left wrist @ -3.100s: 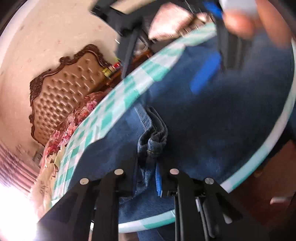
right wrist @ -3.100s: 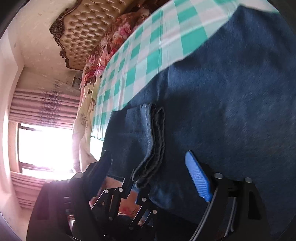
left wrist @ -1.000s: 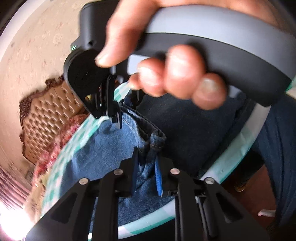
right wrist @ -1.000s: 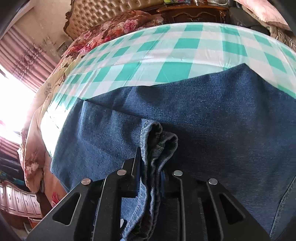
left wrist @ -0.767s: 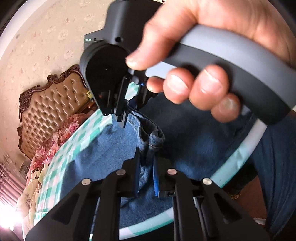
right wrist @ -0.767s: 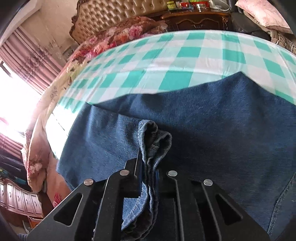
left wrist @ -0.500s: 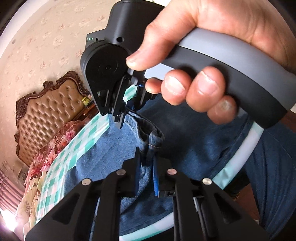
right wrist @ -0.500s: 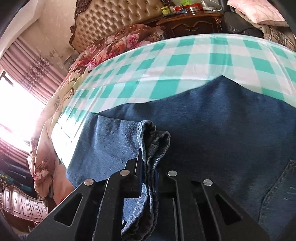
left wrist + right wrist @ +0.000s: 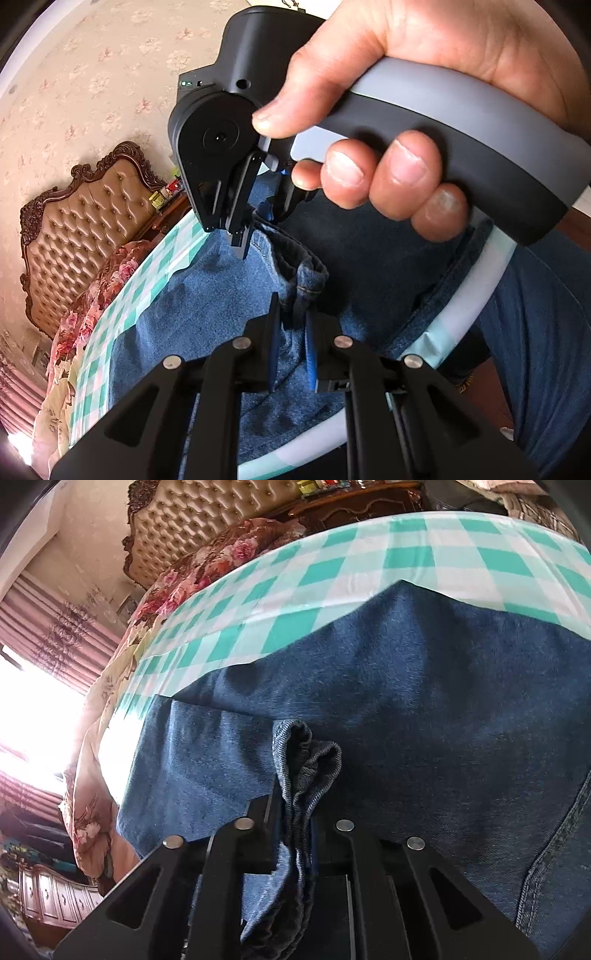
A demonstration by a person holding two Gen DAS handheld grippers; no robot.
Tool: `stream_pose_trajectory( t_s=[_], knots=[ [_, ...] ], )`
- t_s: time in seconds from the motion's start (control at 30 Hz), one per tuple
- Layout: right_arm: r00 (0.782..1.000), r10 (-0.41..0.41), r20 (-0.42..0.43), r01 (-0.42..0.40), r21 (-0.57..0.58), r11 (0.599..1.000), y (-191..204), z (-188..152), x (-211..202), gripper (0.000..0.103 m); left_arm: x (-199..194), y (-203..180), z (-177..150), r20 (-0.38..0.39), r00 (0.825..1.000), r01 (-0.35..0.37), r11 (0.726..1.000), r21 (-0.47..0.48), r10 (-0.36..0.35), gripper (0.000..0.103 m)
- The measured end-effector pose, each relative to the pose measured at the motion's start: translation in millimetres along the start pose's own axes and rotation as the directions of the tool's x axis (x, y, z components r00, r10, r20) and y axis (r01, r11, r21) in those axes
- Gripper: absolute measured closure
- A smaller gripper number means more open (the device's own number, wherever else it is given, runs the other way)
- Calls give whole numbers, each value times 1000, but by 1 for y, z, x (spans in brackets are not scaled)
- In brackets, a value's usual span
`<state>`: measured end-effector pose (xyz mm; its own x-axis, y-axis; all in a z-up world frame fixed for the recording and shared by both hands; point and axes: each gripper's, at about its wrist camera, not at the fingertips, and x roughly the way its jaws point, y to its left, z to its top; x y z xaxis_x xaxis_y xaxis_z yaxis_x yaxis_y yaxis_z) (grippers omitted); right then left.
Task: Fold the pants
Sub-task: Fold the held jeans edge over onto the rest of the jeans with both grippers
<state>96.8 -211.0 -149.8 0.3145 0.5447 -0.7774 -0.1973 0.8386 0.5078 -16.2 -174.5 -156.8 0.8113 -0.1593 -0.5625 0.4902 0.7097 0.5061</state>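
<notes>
Dark blue denim pants [image 9: 424, 701] lie spread on a table under a teal-and-white checked cloth [image 9: 332, 572]. My right gripper [image 9: 293, 797] has a bunched, doubled hem of the pants between its pads; its jaws are opening slightly, with the cloth still pinched. In the left wrist view, my left gripper [image 9: 291, 321] is shut on another part of the same lifted edge of the pants [image 9: 184, 314]. Just beyond it, a hand [image 9: 388, 177] holds the right gripper [image 9: 260, 225], which clamps that edge farther along.
A tufted headboard [image 9: 207, 513] and a floral bedspread [image 9: 229, 557] stand behind the table, beside a dark wooden nightstand [image 9: 354, 502]. A bright window with pink curtains [image 9: 37, 701] is at the left. The person's jeans-clad leg [image 9: 535, 350] is beside the round table rim [image 9: 476, 295].
Both grippers keep their pinch on the lifted hem. The right gripper has carried its part sideways over the spread pants, and a stitched seam has come into view at its right.
</notes>
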Motion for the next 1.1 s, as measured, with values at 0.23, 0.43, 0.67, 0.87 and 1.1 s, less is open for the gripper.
stream_pose_trajectory(
  t_s=[0.23, 0.43, 0.67, 0.87, 1.1],
  knots=[
    [1000, -28, 12, 28, -9, 1000, 1, 5, -1, 86, 5, 1, -2, -7, 1000, 15, 1000, -13, -16, 91],
    [996, -90, 17, 91, -37, 995, 8, 5, 1, 88, 4, 1, -2, 1, 997, 80, 995, -57, -80, 79],
    [992, -128, 14, 129, -56, 990, 10, 5, 5, 90, -36, 61, -18, 79, 979, 203, 915, -348, -187, 77],
    [975, -216, 45, 220, -102, 970, 22, 1, 8, 90, -15, 173, -90, -55, 993, 36, 725, -688, -102, 89],
    [970, -237, 60, 242, -117, 963, 24, -1, 8, 90, 6, 209, -148, -201, 974, -81, 670, -738, -103, 95]
  ],
)
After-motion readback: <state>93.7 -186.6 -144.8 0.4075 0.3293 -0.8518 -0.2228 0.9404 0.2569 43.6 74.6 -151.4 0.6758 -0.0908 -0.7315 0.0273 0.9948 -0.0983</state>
